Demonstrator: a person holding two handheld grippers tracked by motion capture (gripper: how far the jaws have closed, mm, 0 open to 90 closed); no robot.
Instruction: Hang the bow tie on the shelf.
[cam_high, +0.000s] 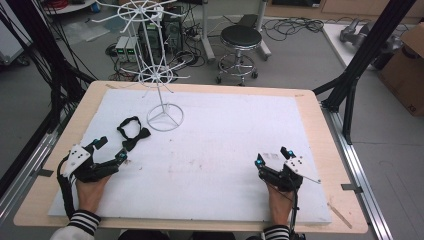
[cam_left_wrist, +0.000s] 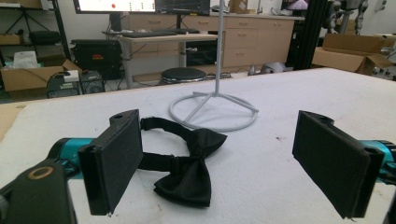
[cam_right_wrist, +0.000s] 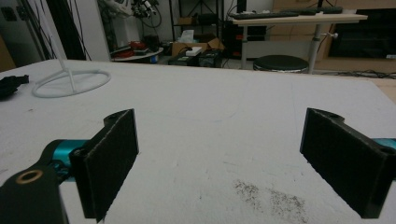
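A black bow tie (cam_high: 133, 133) with its strap looped behind it lies flat on the white mat, left of centre. In the left gripper view the bow tie (cam_left_wrist: 184, 161) rests just ahead of the jaws, nearer the left one. My left gripper (cam_high: 111, 149) sits low at the mat's left, open, with nothing between its jaws. A white wire hanger stand (cam_high: 164, 116) rises behind the bow tie; its ring base (cam_left_wrist: 214, 112) shows beyond it. My right gripper (cam_high: 272, 155) rests open at the mat's right front, with only bare mat between its jaws.
The white mat (cam_high: 225, 135) covers a wooden table (cam_high: 320, 130). A dark smudge (cam_right_wrist: 271, 198) marks the mat in front of the right gripper. The stand's ring base (cam_right_wrist: 70, 81) lies far left in the right gripper view. A stool (cam_high: 241, 45) and cables stand on the floor beyond.
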